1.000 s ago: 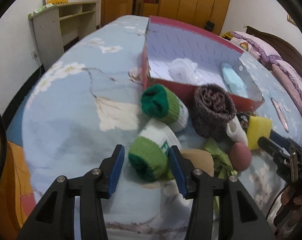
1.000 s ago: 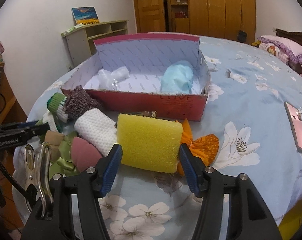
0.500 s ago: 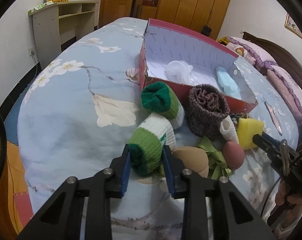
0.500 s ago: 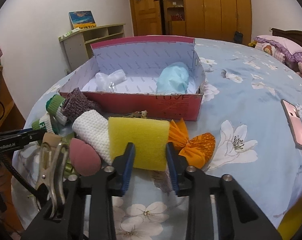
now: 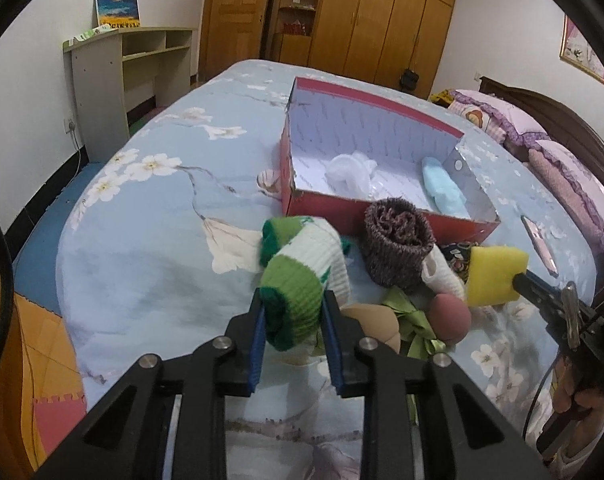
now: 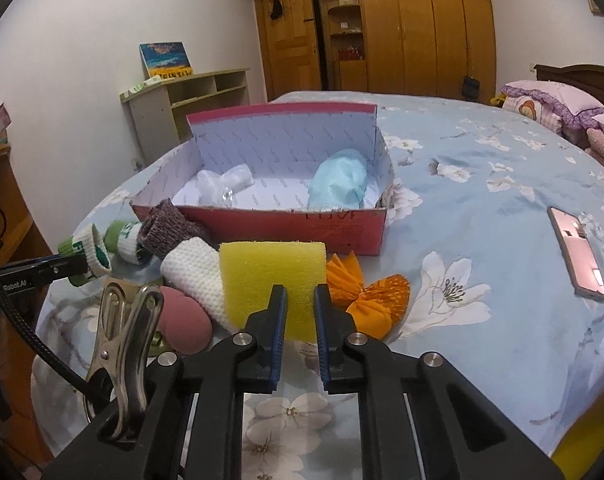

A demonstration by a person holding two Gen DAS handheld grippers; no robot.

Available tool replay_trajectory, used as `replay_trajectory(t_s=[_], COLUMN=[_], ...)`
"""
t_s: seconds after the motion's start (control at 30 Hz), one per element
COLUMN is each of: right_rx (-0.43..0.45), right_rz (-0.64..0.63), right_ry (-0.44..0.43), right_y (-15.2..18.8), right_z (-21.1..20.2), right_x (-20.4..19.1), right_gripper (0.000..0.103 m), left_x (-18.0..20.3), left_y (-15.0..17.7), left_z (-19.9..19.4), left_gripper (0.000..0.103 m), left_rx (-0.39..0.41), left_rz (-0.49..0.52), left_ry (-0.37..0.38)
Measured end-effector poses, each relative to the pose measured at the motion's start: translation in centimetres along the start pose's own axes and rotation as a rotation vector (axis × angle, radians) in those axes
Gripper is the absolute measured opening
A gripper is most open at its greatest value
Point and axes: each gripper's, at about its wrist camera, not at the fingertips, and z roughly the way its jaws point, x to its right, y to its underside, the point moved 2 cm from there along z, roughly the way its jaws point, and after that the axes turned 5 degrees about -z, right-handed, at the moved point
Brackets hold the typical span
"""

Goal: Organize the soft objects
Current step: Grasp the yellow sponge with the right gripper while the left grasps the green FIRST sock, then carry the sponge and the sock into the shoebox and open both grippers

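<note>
Red box (image 5: pixel 386 216) behind sock pile (image 5: pixel 398 250)

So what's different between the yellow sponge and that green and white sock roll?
The yellow sponge is a flat-sided block of one plain colour; the green and white sock roll is a rounded knit bundle in two greens and white. The sponge sits pinched in the right gripper, the sock roll in the left gripper, whose jaws are closing. Both are soft and both lie outside the red box.

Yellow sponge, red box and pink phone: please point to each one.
yellow sponge (image 6: pixel 261 276), right wrist view, front face.
red box (image 6: pixel 302 228), right wrist view, front wall.
pink phone (image 6: pixel 578 252), right wrist view, back cover.
</note>
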Motion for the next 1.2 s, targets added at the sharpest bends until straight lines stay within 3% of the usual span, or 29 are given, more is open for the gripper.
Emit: replay_trajectory(t_s=[0.7, 1.2], right_rx=[0.111, 0.127], right_rz=[0.016, 0.012], right_ry=[-0.013, -0.01], right_y=[-1.1, -2.4], right_z=[-4.0, -3.8], right_x=[0.0, 0.0], right_gripper=[0.014, 0.014], left_x=[1.2, 3.3], left_y=[-0.7, -3.8], left_z=[-2.7, -2.2], left_gripper=[0.027, 0.027], left_rx=[0.071, 0.114], left_rz=[0.016, 0.057], left_ry=[0.018, 0.044])
